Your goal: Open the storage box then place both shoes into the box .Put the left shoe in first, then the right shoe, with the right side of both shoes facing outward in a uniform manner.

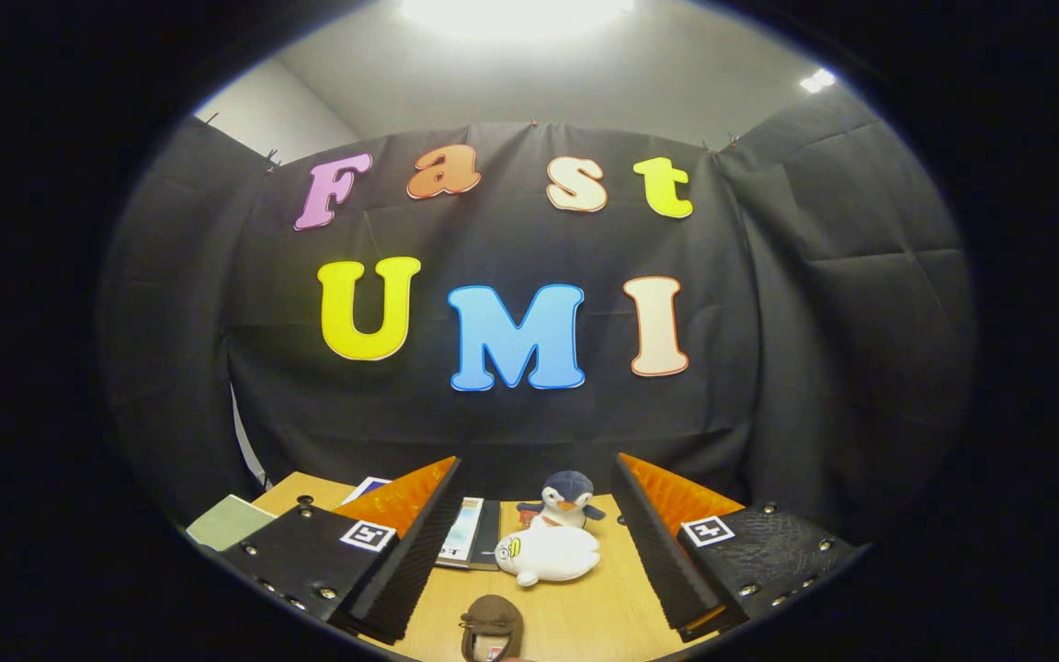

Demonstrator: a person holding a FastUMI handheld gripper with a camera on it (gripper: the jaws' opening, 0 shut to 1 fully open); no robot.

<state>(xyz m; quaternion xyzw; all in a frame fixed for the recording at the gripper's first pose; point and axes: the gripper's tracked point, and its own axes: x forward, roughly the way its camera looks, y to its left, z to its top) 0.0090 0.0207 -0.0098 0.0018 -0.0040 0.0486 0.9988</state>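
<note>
gripper [534, 542] | fingers spread wide apart | nothing held | pointing forward

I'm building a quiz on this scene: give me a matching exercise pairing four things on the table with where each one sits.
Things:
1. penguin plush
2. white plush
3. brown shoe
4. book

Places:
A. nearest the camera, between the open gripper's fingers
B. farthest back, by the black cloth
C. lying flat beside the left finger, left of the plush toys
D. just in front of the penguin, on the wooden table

Pairs: 1-B, 2-D, 3-A, 4-C
</note>
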